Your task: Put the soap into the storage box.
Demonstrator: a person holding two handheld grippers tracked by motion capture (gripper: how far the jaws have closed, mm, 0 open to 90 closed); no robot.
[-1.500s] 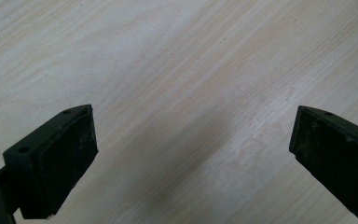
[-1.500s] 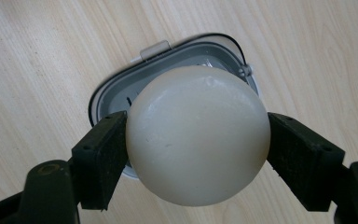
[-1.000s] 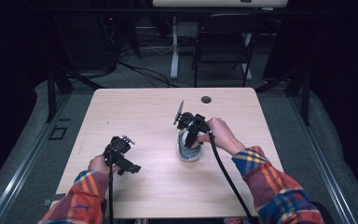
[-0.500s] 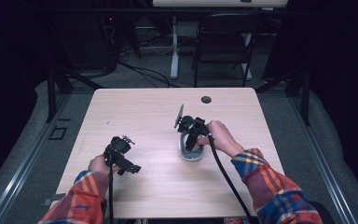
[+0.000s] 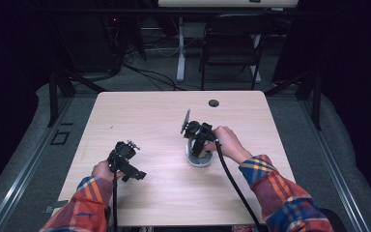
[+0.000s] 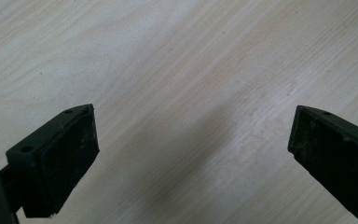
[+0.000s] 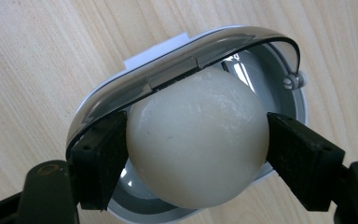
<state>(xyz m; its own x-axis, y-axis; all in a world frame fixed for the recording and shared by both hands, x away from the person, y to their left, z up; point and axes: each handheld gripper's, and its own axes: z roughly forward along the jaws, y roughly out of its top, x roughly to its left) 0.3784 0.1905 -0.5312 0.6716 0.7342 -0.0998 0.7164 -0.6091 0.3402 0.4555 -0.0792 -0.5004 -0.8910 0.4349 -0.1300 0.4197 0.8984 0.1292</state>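
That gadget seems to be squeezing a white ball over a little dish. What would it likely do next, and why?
Probably lift it straight up. The right tool has both pads against the smooth white ball, which sits in the open grey round container with a clear hinged lid. The left tool hangs open over bare table.

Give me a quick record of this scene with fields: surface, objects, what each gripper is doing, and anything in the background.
surface: light wooden table with a dark round cable hole near its far edge
object: white ball sitting in a white open case with a grey inside
right gripper: jaws closed against both sides of the ball, over the case
left gripper: jaws wide apart above bare table, holding nothing
person: plaid sleeves, forearms entering from the bottom
background: dark folding chair and floor cables beyond the table
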